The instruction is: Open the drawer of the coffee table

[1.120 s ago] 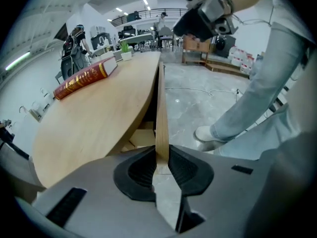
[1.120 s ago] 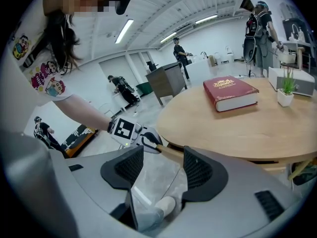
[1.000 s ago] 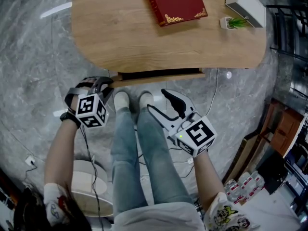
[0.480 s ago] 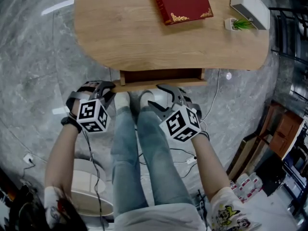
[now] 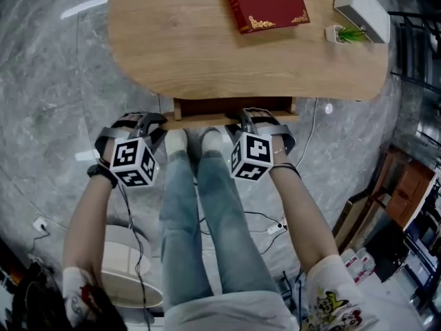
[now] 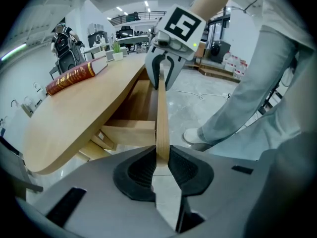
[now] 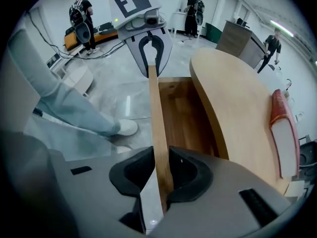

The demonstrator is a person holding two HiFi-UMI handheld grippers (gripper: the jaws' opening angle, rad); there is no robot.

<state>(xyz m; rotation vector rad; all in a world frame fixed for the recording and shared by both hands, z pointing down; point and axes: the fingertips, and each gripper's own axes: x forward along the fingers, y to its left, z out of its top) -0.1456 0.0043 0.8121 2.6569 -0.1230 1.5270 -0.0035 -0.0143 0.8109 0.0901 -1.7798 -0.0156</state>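
Drawer [image 5: 231, 107] sits under the near edge of the coffee table [image 5: 207, 54], partly pulled out. Its front board [image 7: 156, 128] runs edge-on between both sets of pads and on past the fingertips.

Left gripper [image 6: 161, 157]: clamped on the board's top edge, a pad tight against each face. Drawer cavity is on its left-pad side, with open floor and the person's shoe [image 6: 195, 135] on the right-pad side.

Right gripper [image 7: 161, 170]: jaws closing with the board between them. Pads look to be touching both faces already. Cavity and table top are on its right-pad side.

Handling, my read:
- Stiff solid-looking wood, so it won't flex under the pads.
- The visible part of the cavity is bare, so the drawer is probably light.
- Smooth finish, so the pads could slip if the pull angles upward.
- No handle seen, so the top edge is the hold.
- The two grips sit towards opposite ends, which is good. Pull both evenly, straight away from the table, or it may rack and bind.

Hard to tell:
- Runners, and how much travel is left, are under the table top.
- The back of the cavity is cut off.
- The lower half of the board is behind the gripper bodies.
- In the head view the marker cubes cover the fingertips.

Beyond the fingertips on the top, well clear: red book [image 5: 265, 2], small plant [image 5: 346, 33], white box [image 5: 362, 5].
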